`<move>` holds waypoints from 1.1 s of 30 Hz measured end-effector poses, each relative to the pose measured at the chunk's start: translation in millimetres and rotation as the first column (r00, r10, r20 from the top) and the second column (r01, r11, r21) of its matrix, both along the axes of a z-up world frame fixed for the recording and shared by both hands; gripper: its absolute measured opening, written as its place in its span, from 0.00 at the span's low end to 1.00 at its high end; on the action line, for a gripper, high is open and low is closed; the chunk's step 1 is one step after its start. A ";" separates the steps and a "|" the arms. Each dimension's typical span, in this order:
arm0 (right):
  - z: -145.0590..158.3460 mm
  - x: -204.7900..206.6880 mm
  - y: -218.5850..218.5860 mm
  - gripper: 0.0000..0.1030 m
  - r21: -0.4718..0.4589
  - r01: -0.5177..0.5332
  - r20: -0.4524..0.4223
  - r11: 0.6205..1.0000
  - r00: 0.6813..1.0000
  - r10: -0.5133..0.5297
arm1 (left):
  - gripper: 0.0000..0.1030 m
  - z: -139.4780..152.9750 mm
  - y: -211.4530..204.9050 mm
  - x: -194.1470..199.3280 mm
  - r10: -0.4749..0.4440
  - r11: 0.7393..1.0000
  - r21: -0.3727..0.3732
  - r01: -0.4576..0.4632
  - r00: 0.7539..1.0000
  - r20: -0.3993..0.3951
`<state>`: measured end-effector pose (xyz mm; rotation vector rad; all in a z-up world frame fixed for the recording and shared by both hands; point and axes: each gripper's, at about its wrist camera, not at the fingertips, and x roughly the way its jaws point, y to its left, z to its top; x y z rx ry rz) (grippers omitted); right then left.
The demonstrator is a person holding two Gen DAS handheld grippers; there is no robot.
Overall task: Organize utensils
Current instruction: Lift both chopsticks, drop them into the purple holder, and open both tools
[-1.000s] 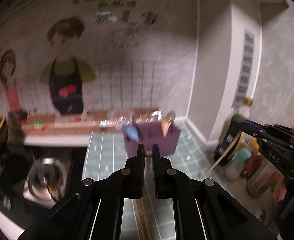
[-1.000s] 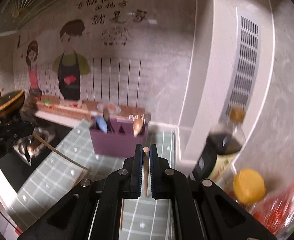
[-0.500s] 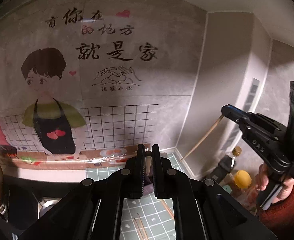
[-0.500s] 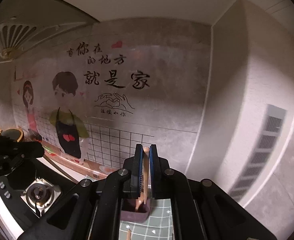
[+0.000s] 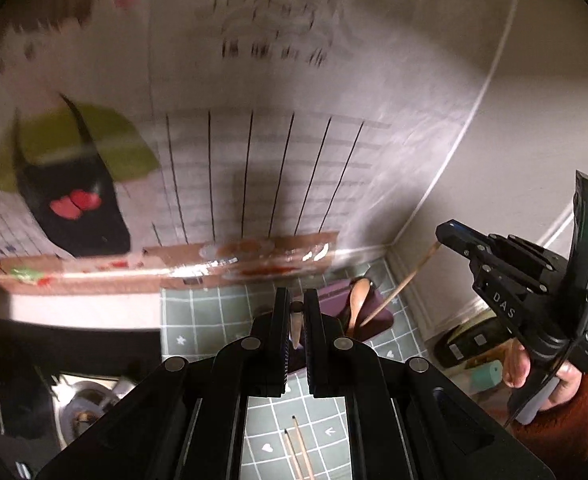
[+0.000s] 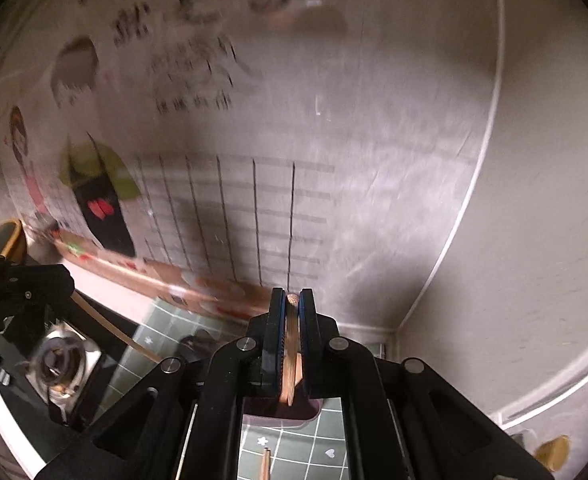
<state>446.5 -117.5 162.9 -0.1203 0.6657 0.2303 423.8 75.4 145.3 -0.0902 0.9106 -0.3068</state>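
Bench point(image 5: 198, 320) covered in grey-green tiles with thin white grout lines and small white star and heart marks. At far left, a black hob with a steel burner point(image 6: 60, 362) and a yellow-rimmed pot point(image 6: 12, 236) behind it. Back wall grey, carrying a blurred cartoon mural point(image 5: 70, 168) of a figure in a black apron, a black grid and dark lettering; a brown printed strip runs along its foot. Left claw point(image 5: 295, 312) closed on a thin wooden chopstick point(image 5: 295, 322). Ahead of it, at the wall corner, stands a purple utensil holder point(image 5: 377, 312) with a wooden spoon point(image 5: 357, 300) in it. Two loose chopsticks point(image 5: 297, 452) lie on the tiles below. Right claw point(image 6: 292, 300) clamped on a second chopstick point(image 6: 290, 360), slanting toward the holder. Dark bottles point(image 5: 465, 344) in the right corner; a hand point(image 5: 541, 376) in a rust-red sleeve holds that claw's grip.
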 end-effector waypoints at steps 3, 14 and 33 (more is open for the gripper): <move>-21.1 14.1 -1.3 0.06 0.015 -0.001 -0.056 1.000 0.998 0.002 | 0.07 -18.2 -2.9 15.9 0.001 1.000 0.005 -0.001 0.999 -0.034; -55.5 35.5 -4.8 0.06 0.008 -0.016 -0.112 1.000 0.994 0.016 | 0.08 -55.8 -8.9 43.9 0.015 0.999 -0.030 -0.018 0.995 -0.097; -28.7 -41.3 -37.4 0.34 -0.040 0.068 0.091 0.997 0.994 -0.064 | 0.09 3.4 -21.0 -7.5 0.004 0.994 -0.113 0.012 0.990 0.140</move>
